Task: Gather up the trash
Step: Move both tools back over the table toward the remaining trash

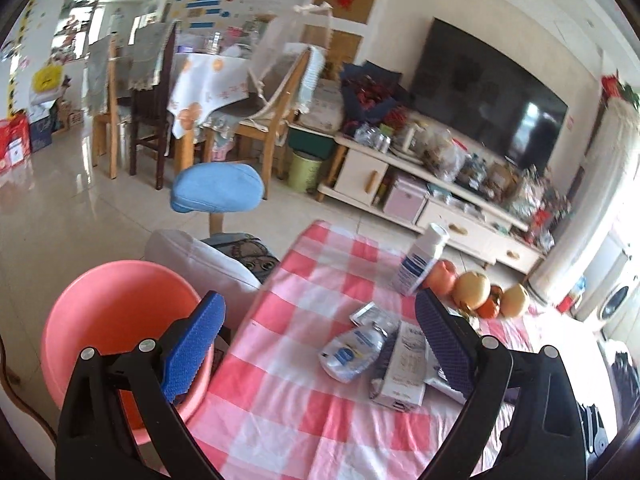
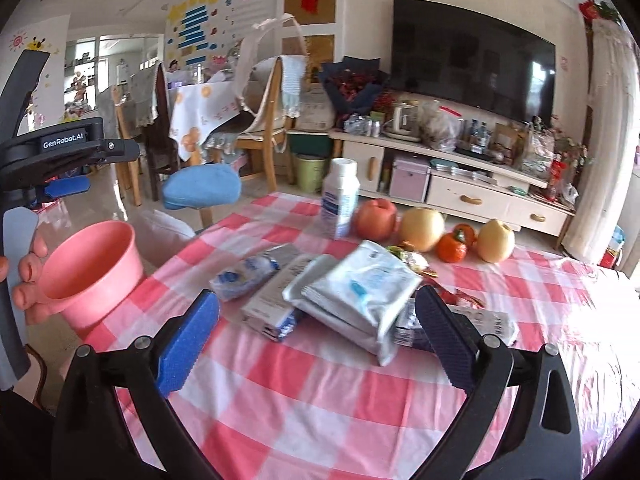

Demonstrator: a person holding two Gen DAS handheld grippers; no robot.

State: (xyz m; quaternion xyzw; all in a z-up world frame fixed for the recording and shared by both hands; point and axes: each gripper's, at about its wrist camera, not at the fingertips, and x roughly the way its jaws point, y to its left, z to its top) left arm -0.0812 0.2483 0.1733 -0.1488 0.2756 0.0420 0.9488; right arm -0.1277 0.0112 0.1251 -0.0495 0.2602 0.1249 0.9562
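**Trash heaped mid-table**

Crumpled white/silver wrappers (image 2: 352, 292), a flattened blue-label pouch (image 2: 244, 274) & small carton (image 2: 266, 304) are lying on the pink check cloth (image 2: 320, 400). Right gripper (image 2: 316, 340) & left gripper (image 1: 320, 344) are both hovering w/ jaws wide, holding nothing. Pink basin (image 2: 96, 272) is sitting at the table's left edge.

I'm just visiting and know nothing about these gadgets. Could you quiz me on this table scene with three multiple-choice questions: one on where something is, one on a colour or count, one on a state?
1. Where does the white bottle stand?
A. Beside the red apple
B. Inside the basin
C. On the blue stool

2. What colour is the basin at the table's edge?
A. Green
B. Pink
C. Black

3. How is the right claw?
A. Shut on a wrapper
B. Shut on the bottle
C. Open, holding nothing

Answers:
1 A, the bottle stands upright on the checked cloth right next to the apple.
2 B, both views show the basin pink.
3 C, its fingers stand wide apart above the cloth, gripping nothing.
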